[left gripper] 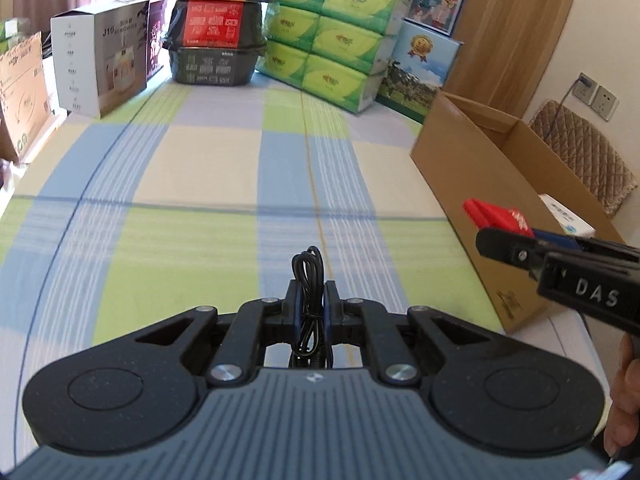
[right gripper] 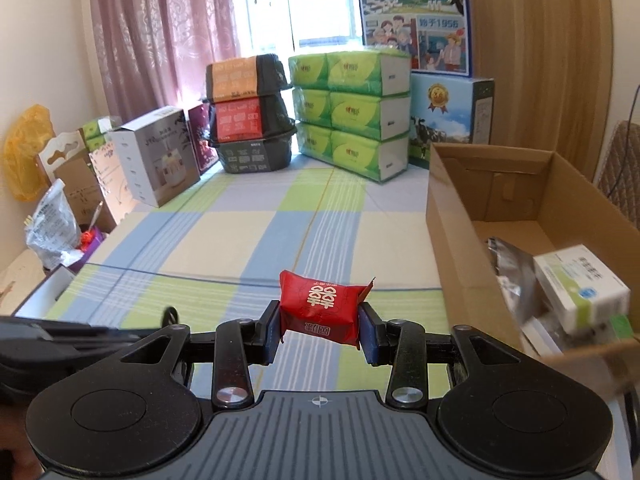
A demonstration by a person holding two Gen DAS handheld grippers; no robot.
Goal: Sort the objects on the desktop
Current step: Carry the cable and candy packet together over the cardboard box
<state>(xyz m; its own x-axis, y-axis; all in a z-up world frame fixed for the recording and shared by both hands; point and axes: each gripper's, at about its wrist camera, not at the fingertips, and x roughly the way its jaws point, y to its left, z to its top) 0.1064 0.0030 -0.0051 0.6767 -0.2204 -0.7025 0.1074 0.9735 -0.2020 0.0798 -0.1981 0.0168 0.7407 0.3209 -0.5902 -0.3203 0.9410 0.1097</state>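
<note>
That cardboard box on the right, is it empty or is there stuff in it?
Not empty. The open-topped cardboard box already holds a white carton and a silvery packet; what lies deeper is hidden.

Bright daylight from the window (right gripper: 304, 4) behind the pink curtain (right gripper: 160, 40), washing out the panes. Soft, faint shadows on the checked cloth (left gripper: 200, 184). Strong fisheye bending and dark corners in both views. Motion blur on the cardboard box (right gripper: 472, 240) and its contents at the right edge.
</note>
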